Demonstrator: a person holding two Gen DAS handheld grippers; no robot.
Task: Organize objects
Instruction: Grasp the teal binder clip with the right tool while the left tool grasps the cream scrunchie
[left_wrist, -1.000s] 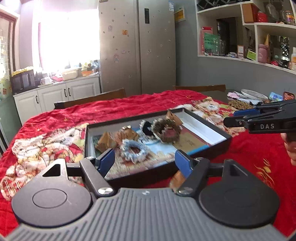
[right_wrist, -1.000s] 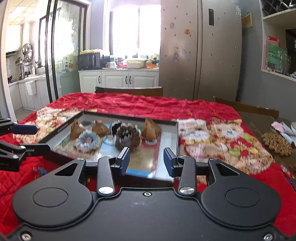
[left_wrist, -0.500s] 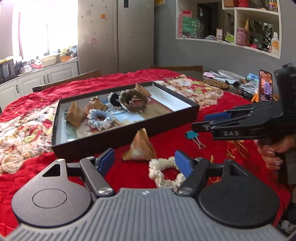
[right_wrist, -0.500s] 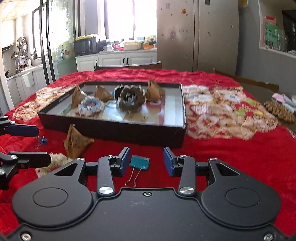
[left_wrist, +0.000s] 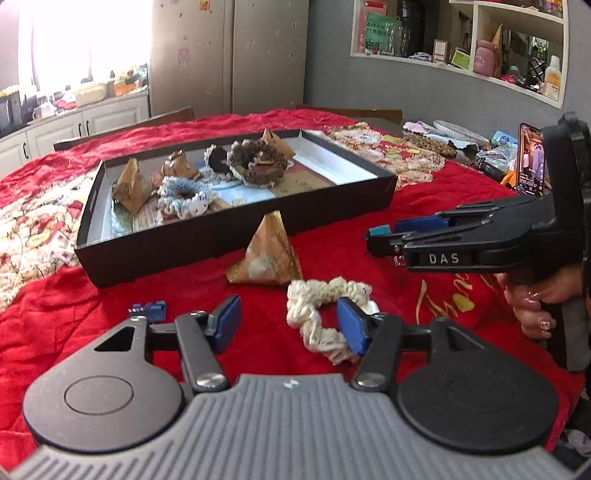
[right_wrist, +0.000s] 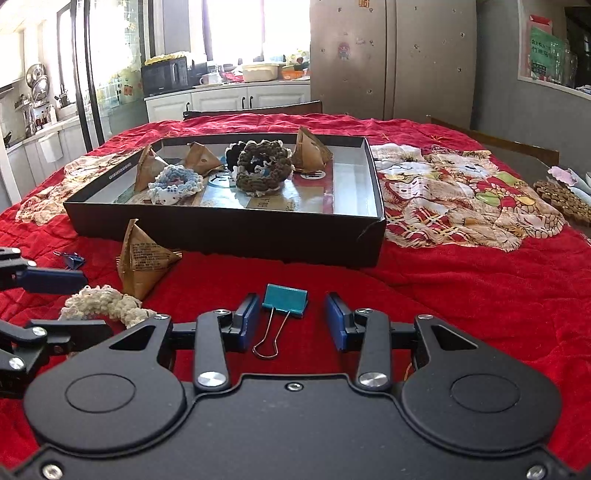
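Hand-held gripper (right_wrist: 291, 321) astride teal clip (right_wrist: 285, 300), seemingly.

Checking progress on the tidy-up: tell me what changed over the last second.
Both tools came down toward the loose items. Left tool is closing, cream scrunchie partly between its pads. Right tool now straddles the teal binder clip, unclamped. Tray contents unchanged.

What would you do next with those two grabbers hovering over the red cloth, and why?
Probably keep closing the left gripper on the cream scrunchie: its jaws are closing, with part of the scrunchie between them and not yet pinched. The right gripper is open around the teal binder clip, so it could close likewise. Similar scrunchies already lie in the black tray.
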